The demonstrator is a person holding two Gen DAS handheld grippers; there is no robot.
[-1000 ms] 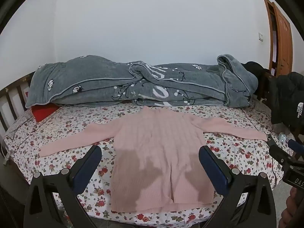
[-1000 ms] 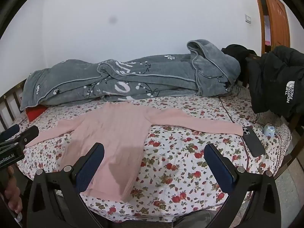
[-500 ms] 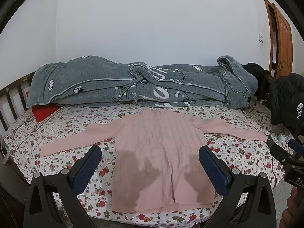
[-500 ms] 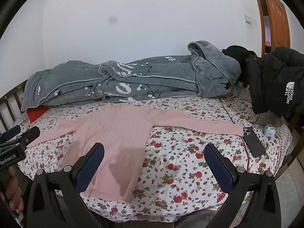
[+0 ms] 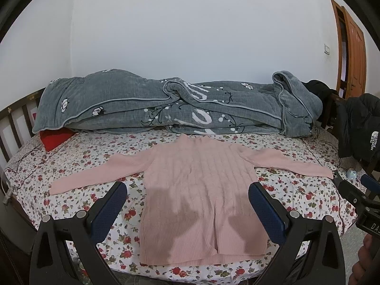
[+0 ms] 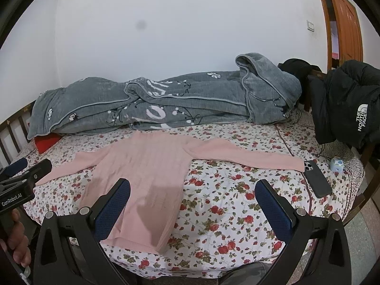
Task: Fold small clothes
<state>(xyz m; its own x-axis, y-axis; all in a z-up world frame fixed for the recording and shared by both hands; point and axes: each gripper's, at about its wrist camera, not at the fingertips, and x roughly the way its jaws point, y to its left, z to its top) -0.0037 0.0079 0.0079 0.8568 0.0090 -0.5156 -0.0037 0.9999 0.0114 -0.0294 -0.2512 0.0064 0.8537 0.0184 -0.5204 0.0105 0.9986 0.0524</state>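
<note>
A pink knitted sweater (image 5: 199, 190) lies flat on the floral bed sheet (image 5: 78, 204), front down toward me, both sleeves spread out sideways. It also shows in the right wrist view (image 6: 144, 180). My left gripper (image 5: 187, 190) is open and empty, held above the bed's near edge over the sweater's lower body. My right gripper (image 6: 192, 187) is open and empty, above the near edge to the right of the sweater's hem. Each gripper shows at the edge of the other's view.
A rolled grey quilt (image 5: 166, 104) lies along the wall behind the sweater. A red pillow (image 5: 55, 137) pokes out at the left. A dark phone (image 6: 317, 178) and a small pale blue box (image 6: 336, 164) lie near the right sleeve end. A black jacket (image 6: 349, 102) hangs at right.
Both grippers have drifted slightly, so the bed sits a little lower in the views. The sweater has not moved and both grippers stay open.
</note>
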